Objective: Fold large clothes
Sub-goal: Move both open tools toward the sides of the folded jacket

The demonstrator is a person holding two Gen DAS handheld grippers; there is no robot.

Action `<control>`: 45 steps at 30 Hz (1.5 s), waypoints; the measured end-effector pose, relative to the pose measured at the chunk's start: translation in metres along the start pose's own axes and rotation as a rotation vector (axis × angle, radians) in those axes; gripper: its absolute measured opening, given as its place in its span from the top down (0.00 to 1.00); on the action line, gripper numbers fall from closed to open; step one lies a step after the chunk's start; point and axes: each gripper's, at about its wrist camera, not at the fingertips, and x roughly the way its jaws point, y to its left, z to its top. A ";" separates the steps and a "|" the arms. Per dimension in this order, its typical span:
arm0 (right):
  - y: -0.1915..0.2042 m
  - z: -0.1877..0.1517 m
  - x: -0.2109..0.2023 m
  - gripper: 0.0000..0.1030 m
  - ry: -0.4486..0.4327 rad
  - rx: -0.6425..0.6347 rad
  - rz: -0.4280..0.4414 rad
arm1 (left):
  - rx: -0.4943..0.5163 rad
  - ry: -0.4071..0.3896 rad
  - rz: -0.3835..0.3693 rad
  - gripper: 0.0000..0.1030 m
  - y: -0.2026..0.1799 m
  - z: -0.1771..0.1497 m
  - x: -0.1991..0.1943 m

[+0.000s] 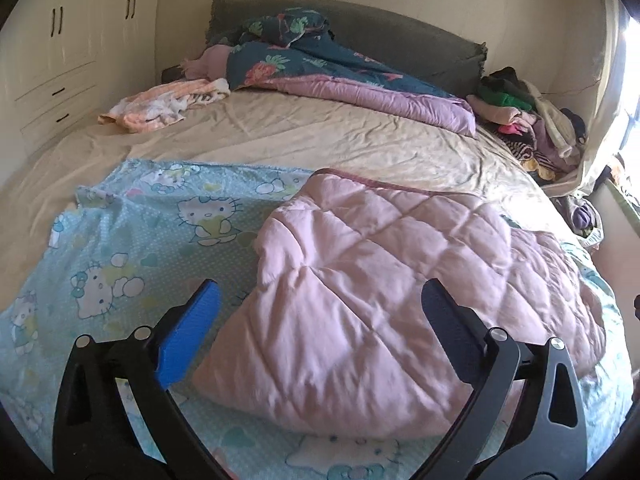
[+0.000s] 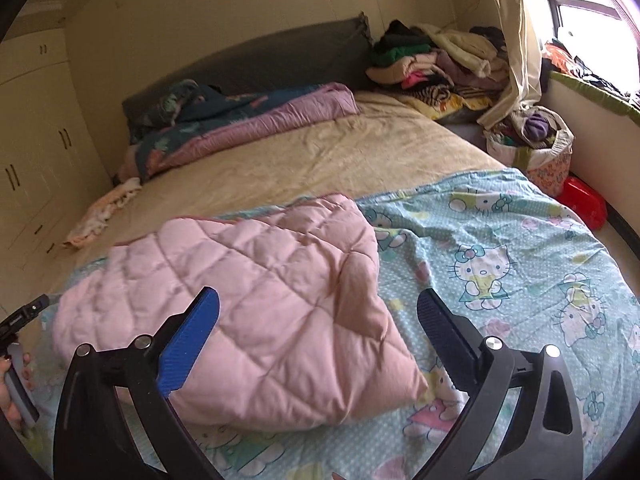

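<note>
A pink quilted garment (image 1: 380, 292) lies folded in a thick bundle on a light blue Hello Kitty sheet (image 1: 132, 248) at the near end of the bed. It also shows in the right wrist view (image 2: 256, 304), on the same sheet (image 2: 500, 264). My left gripper (image 1: 320, 312) is open and empty, hovering just above the garment's near left corner. My right gripper (image 2: 318, 312) is open and empty, above the garment's near right part. The left gripper's handle and the hand holding it (image 2: 18, 344) show at the left edge of the right wrist view.
The bed has a beige sheet (image 1: 320, 136). A dark floral and purple duvet (image 1: 320, 76) lies by the grey headboard. A peach towel (image 1: 160, 104) lies at the far left. Piled clothes (image 2: 436, 64) and a full basket (image 2: 536, 148) stand at the right, near a red box (image 2: 584, 200). White wardrobes (image 1: 60, 52) line the left wall.
</note>
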 end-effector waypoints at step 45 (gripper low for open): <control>-0.014 -0.092 -0.028 0.04 0.105 0.225 -0.017 | -0.133 0.154 -0.080 0.09 0.002 -0.093 -0.021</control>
